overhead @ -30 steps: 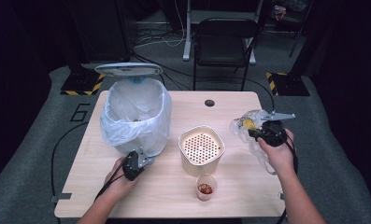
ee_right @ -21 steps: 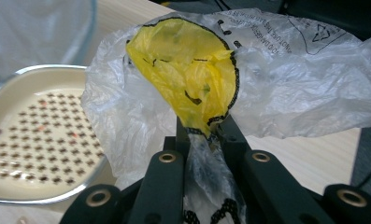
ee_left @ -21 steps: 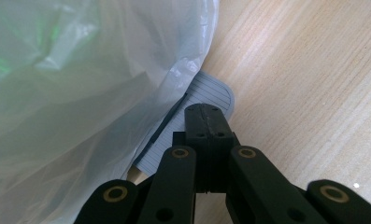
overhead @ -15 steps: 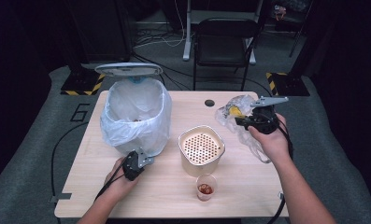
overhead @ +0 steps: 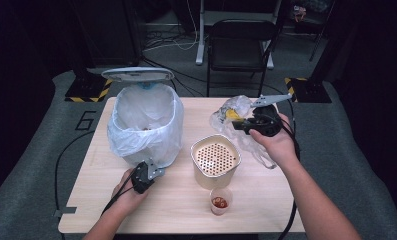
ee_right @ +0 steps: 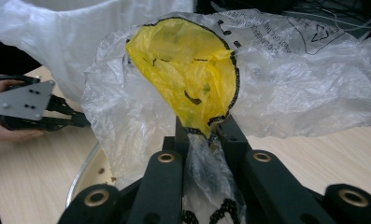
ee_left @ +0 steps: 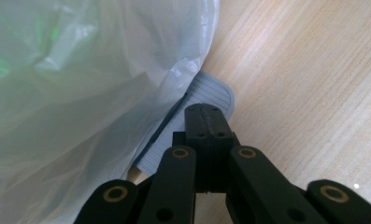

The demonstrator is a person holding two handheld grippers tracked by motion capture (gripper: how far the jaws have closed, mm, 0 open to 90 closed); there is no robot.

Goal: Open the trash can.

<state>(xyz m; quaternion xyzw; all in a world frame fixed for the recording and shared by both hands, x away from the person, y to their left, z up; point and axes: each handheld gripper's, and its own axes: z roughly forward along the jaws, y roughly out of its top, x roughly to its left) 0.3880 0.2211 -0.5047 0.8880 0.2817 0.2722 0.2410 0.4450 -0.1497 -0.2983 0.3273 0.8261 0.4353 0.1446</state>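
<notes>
My right gripper is shut on a crumpled clear plastic bag with a yellow patch, lifted above the table right of the middle. In the right gripper view the bag bulges over the jaws, which pinch its lower fold at my right gripper. A pedal bin with a white liner stands at the left, its lid raised. My left gripper is shut at the bin's foot. In the left gripper view my left gripper rests its tips on the grey ribbed pedal beside the liner.
A beige container with a perforated top stands mid-table, below the held bag. A small cup with red bits sits near the front edge. A black chair stands beyond the table. Cables trail from both grippers.
My right gripper has carried the bag up and to the left, toward the middle of the table. The left gripper has stayed at the pedal.
</notes>
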